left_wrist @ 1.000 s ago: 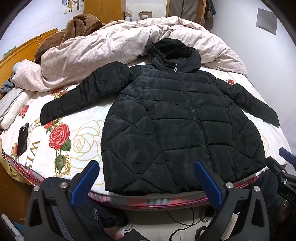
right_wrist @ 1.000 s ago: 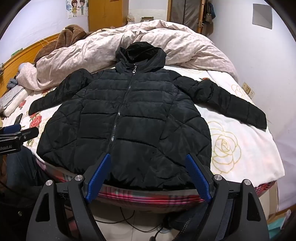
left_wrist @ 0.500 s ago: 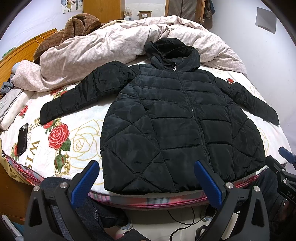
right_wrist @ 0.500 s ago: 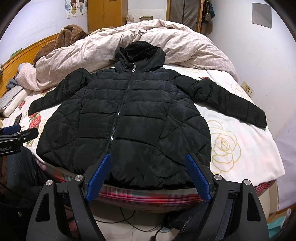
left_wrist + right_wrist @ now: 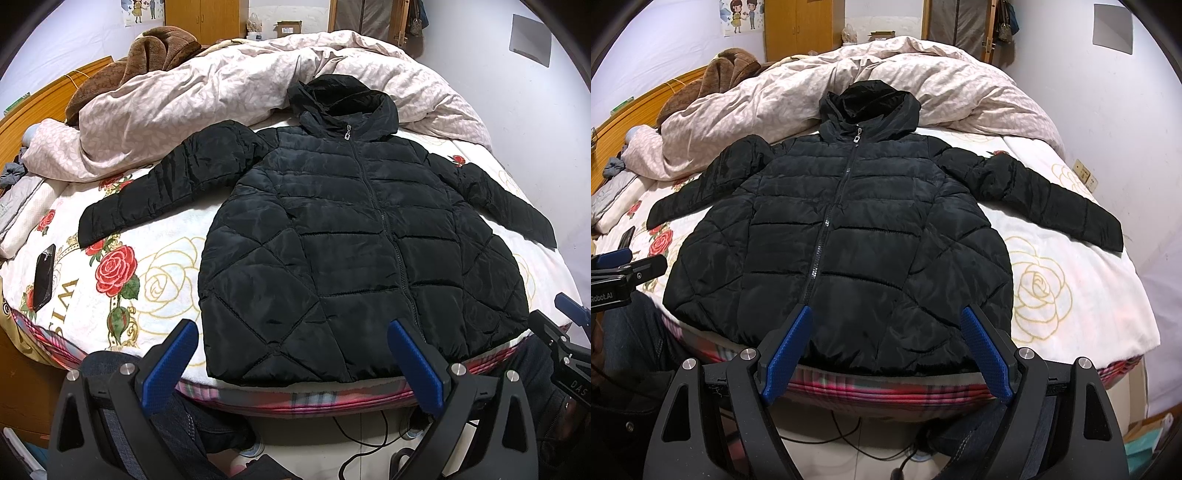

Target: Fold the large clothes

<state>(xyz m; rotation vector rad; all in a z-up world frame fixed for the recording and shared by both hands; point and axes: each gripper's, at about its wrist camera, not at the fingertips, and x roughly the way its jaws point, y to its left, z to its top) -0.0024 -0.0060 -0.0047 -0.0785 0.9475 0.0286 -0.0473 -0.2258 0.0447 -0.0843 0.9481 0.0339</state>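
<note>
A black quilted hooded jacket (image 5: 351, 243) lies flat, front up and zipped, on the bed, both sleeves spread out sideways; it also shows in the right wrist view (image 5: 842, 236). Its hem lies at the bed's near edge. My left gripper (image 5: 291, 334) is open and empty, just short of the hem on the jacket's left half. My right gripper (image 5: 886, 321) is open and empty, over the hem on the right half. Each gripper shows at the edge of the other's view.
A rose-print sheet (image 5: 122, 269) covers the bed. A rumpled pink duvet (image 5: 207, 92) and a brown blanket (image 5: 144, 51) lie behind the jacket. A black phone (image 5: 44, 277) lies at the left edge. Cables lie on the floor below. A wall (image 5: 1145, 110) stands right.
Both grippers have moved slightly closer to the jacket's hem. The jacket has not moved.
</note>
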